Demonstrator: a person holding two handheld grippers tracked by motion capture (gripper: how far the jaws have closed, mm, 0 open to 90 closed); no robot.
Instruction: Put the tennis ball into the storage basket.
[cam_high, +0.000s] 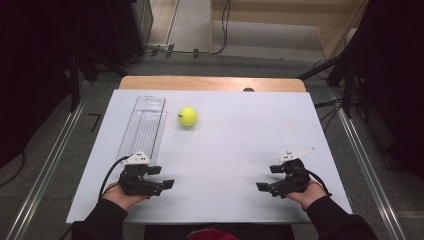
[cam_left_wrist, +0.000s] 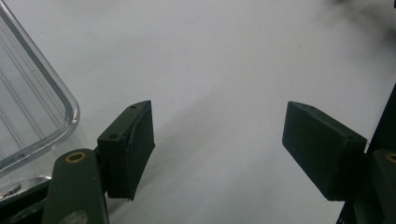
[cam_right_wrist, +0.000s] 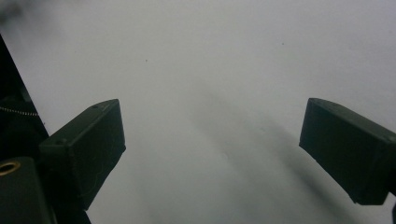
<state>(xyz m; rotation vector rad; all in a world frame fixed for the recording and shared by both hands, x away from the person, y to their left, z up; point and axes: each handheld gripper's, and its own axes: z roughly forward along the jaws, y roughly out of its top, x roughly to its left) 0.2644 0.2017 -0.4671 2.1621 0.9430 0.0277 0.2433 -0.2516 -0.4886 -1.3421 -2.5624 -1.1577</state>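
Left tool (cam_high: 167, 184): your jaws stand apart, nothing between them, near the clear tray (cam_high: 145, 122)'s close end.
Right tool (cam_high: 262, 186): jaws apart, empty, well apart from tray.
Yellow ball (cam_high: 188, 116): on the white tabletop (cam_high: 240, 140), just beside tray's far end.

In my left gripper view the clear tray (cam_left_wrist: 32, 107) is cut off by the left edge; a blurred dark shape (cam_left_wrist: 369, 11) sits top right, unidentifiable. Right gripper view's top-left smudge (cam_right_wrist: 11, 9): likewise.
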